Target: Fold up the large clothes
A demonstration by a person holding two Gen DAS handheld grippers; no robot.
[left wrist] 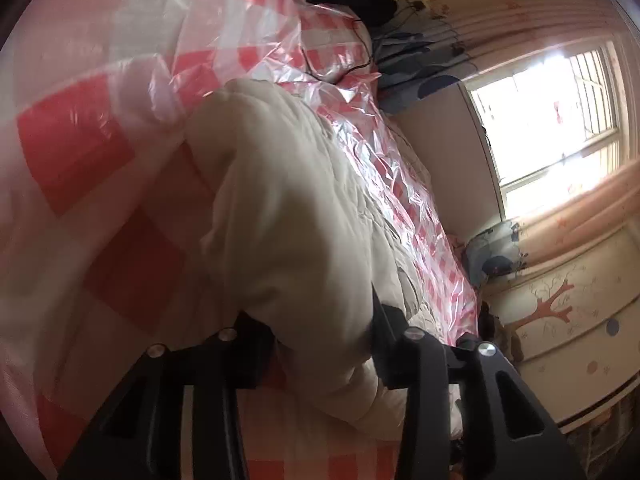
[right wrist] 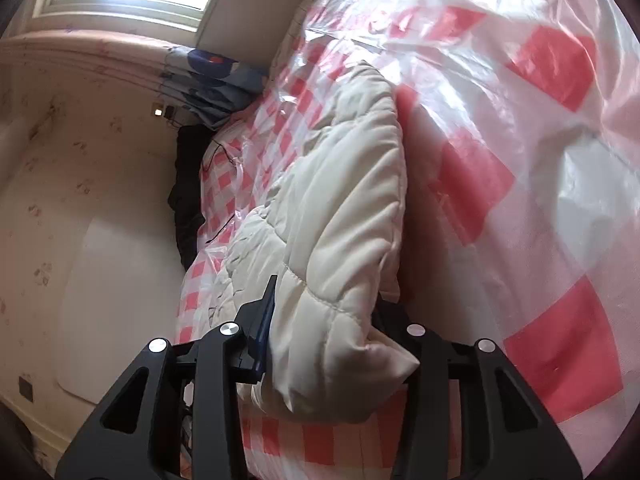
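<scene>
A cream quilted padded garment (left wrist: 280, 200) lies bunched on a bed under a red-and-white checked plastic sheet (left wrist: 72, 152). My left gripper (left wrist: 320, 332) is shut on one thick fold of it, the cloth bulging up between the black fingers (left wrist: 384, 320). In the right wrist view the same garment (right wrist: 340, 200) stretches away over the checked sheet (right wrist: 540, 160). My right gripper (right wrist: 326, 312) is shut on its stitched corner, which sticks out below the fingers (right wrist: 268, 312).
A bright window (left wrist: 552, 112) and a wall with a tree decal (left wrist: 552, 308) stand past the bed's far side. A dark clothes heap (right wrist: 188, 200), a blue patterned cloth (right wrist: 216, 84) and a black cable (left wrist: 352, 68) lie at the bed's end.
</scene>
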